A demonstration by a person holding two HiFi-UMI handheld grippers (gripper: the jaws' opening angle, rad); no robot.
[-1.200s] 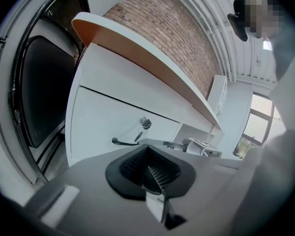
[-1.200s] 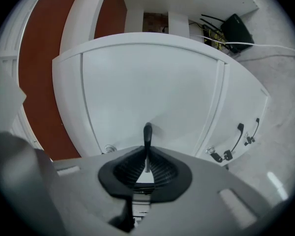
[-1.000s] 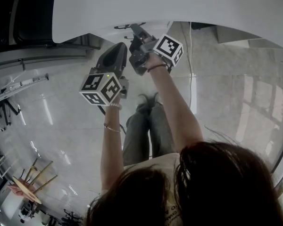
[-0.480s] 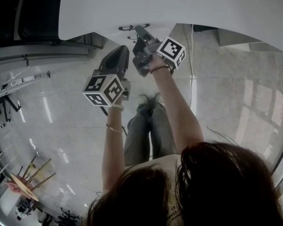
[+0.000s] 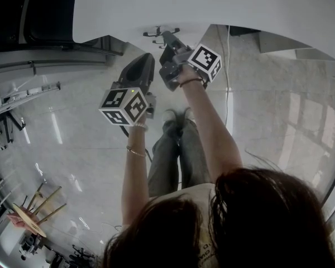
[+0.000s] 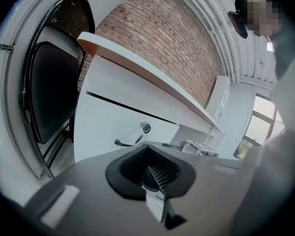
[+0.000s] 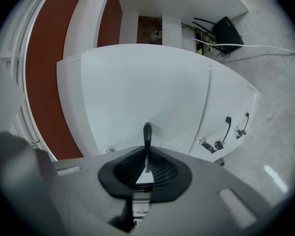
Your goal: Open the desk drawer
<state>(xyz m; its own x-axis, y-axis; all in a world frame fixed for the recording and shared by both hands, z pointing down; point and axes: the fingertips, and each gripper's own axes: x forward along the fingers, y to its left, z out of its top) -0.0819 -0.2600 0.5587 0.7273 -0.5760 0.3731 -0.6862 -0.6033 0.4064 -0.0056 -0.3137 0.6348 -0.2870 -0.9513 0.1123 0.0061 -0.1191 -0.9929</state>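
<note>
In the head view the white tabletop (image 5: 212, 4) hides the drawer front; only the dark drawer handle (image 5: 159, 32) shows past its edge. In the right gripper view, that handle's lower end is sunk between the right tool's (image 7: 146, 157) jaws. The left tool (image 6: 150, 168) covers part of a curved handle (image 6: 122, 143). The lock (image 6: 145, 128) is too small to read. The black chair (image 6: 44, 97) is cut off at the picture's left edge.

A black folding chair (image 6: 44, 92) is standing by a red brick wall (image 6: 172, 38); a black router (image 7: 227, 31) is lying on grey floor (image 7: 280, 107).
</note>
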